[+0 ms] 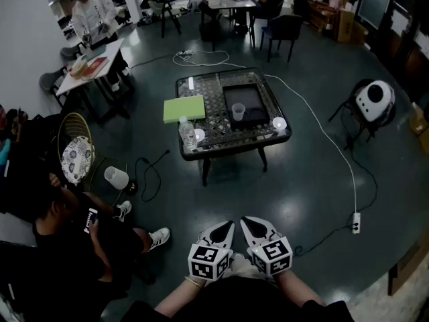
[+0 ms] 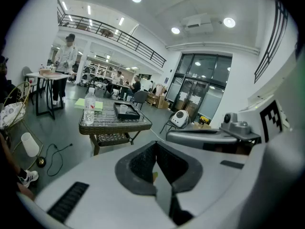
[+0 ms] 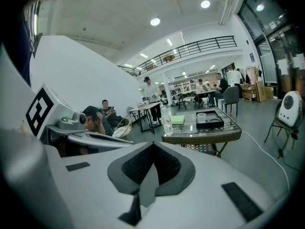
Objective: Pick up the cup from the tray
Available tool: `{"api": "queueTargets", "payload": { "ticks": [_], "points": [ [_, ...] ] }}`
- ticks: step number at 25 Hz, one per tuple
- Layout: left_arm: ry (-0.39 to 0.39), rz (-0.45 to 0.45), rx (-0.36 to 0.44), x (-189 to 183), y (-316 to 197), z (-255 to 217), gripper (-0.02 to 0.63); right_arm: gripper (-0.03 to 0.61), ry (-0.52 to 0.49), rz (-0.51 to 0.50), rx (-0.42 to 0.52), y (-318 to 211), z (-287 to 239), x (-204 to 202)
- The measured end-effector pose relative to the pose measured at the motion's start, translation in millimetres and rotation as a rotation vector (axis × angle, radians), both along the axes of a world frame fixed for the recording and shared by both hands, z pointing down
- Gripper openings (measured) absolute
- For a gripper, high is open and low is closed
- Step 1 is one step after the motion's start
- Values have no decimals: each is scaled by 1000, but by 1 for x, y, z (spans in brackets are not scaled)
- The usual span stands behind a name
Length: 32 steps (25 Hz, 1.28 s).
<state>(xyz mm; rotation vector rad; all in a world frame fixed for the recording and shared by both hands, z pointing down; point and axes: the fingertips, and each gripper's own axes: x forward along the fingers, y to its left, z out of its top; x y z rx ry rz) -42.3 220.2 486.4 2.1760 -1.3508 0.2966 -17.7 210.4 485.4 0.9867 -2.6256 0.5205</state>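
Head view: both grippers are held low and close to the person's body, side by side, well apart from the tabletop (image 1: pixel 234 144) across the dark floor.
Left gripper (image 2: pixel 155 152): fingers pressed together, with nothing between them.
Right gripper (image 3: pixel 151 157): fingers likewise together and bare.
Cup (image 1: pixel 238 111): stands upright in the dark tray (image 1: pixel 259 98), toward the tray's left side, with neither gripper anywhere near it (it looks like pale, translucent plastic).
Tray: sits on the right half of the tabletop. A green pad (image 1: pixel 184 108) lies just to its left, and a water bottle (image 1: pixel 188 133) stands near the front left edge.
Done so far: nothing of the task, judging by how things lie. The cup is in the tray and no fingers are on it.
Left to do: all of it. The person must cross to the tabletop, part one pair of fingers, bring them around the cup's wall, clamp, and lift it clear of the tray's rim.
Stage: I would call it the very start, before the reach.
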Motion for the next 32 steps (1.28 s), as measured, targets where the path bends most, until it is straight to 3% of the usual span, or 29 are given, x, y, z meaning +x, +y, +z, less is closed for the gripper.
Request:
{"api": "queueTargets", "payload": {
  "ticks": [15,24,32],
  "points": [
    [-52,18,18,13,15,-7,11,11,4,-1,51,28,-21,17],
    [-67,39,35,30,14,-7,11,12,-38,13,35,25,-20,34],
    [-68,13,18,22,4,4,11,12,-49,14,20,15,-12,34]
  ]
}}
